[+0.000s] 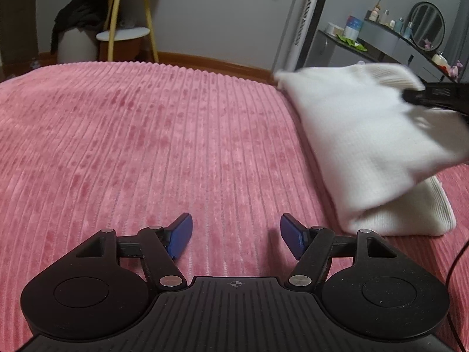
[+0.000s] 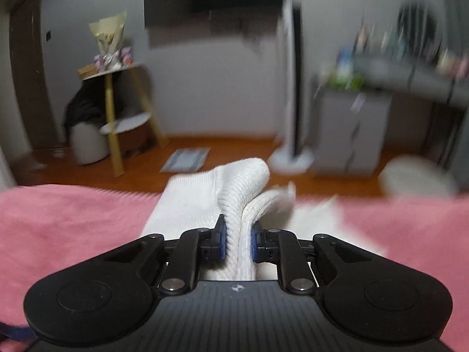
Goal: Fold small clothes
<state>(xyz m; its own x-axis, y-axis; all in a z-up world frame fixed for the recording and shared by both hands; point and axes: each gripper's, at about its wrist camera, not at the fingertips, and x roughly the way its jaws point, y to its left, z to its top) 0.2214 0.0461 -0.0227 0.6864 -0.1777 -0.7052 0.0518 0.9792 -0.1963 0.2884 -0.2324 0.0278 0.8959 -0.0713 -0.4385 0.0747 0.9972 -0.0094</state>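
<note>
A white knit garment (image 1: 366, 146) lies at the right of the pink ribbed bedspread (image 1: 146, 135), its lower part folded flat and its upper layer lifted. My right gripper (image 2: 236, 242) is shut on the garment's ribbed edge (image 2: 234, 205) and holds it up; its black fingers show at the right edge of the left wrist view (image 1: 433, 95). My left gripper (image 1: 236, 231) is open and empty, low over the bedspread to the left of the garment.
Past the bed's far edge are a wooden floor (image 2: 234, 152), a yellow-legged side table (image 1: 126, 29) with dark clothing, a white tower fan (image 1: 307, 17), and a dresser (image 1: 395, 38) with bottles and a round mirror. A cable (image 1: 457, 264) runs at the right.
</note>
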